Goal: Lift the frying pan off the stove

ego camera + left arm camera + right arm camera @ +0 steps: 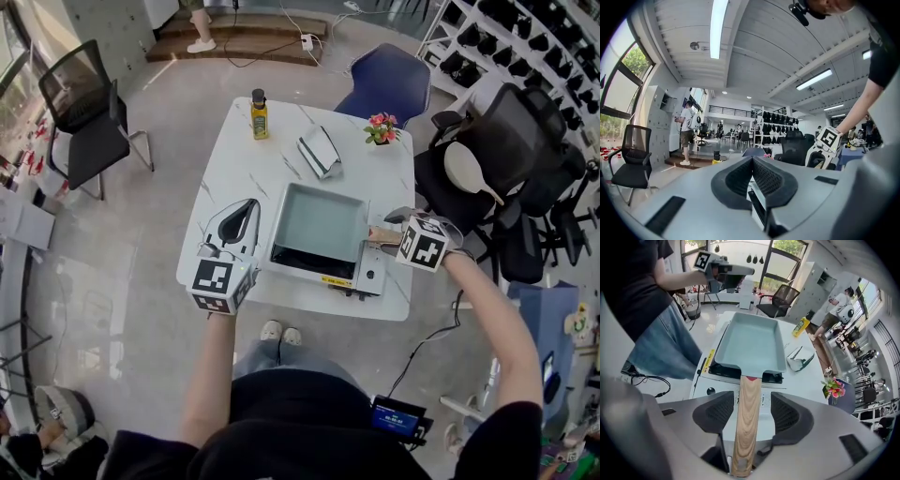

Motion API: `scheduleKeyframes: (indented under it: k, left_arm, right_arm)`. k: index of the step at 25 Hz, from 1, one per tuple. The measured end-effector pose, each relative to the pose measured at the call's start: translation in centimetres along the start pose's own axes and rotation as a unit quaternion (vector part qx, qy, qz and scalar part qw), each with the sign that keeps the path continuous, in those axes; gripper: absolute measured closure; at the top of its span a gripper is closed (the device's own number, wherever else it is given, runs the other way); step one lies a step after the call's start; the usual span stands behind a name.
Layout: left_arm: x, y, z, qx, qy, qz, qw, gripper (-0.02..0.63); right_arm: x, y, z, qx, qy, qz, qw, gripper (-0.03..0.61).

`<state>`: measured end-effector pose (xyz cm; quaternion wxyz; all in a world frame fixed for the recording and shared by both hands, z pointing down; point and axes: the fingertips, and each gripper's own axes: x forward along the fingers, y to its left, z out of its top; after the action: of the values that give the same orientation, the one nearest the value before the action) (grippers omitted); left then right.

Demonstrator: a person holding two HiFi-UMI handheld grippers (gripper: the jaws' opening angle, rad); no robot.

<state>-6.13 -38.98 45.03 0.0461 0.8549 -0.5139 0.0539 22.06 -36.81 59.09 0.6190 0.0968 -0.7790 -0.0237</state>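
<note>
Your right gripper (752, 417) points steeply down at the right side of the worktop (375, 173). Its jaws are spread wide, and the pan's wooden handle (746, 413) runs straight up the gap between them. Neither pad presses on the wood; a sliver of space shows on both sides.

The frying pan (319, 223) is a pale, rectangular one. It sits flat on the portable stove (367, 277) at the middle of the worktop in the head view, with its handle reaching toward the right edge, where your right gripper stands.

Your left gripper (752, 161) is at the lower left of the head view, over the worktop's near-left corner and well apart from the pan. It points almost level, with its jaws pressed together on nothing.

At the far side of the worktop stand an oil bottle (259, 115), a folded cloth (320, 152) and a small pot of flowers (382, 128).
</note>
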Motion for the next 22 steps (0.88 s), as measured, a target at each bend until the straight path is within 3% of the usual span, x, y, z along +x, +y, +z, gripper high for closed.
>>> scheduleKeyframes:
  k: [10,18,22]
  left_arm:
    - [0.3,0.9,-0.7,-0.002,0.007,0.011,0.9999,0.595]
    - [0.3,1.3,-0.8,-0.001,0.012,0.017,0.9998,0.595]
    - [0.2,1.3,-1.1,-0.001,0.013,0.017,0.9998,0.595]
  right_arm:
    - [4.6,-0.1,-2.3,0.023,0.062,0.044,0.997,0.347]
    - [5.4,0.4,-2.2,0.024,0.071,0.067,0.995,0.353]
    - [5.8,0.8,-2.4,0.024,0.076,0.072,0.994,0.394]
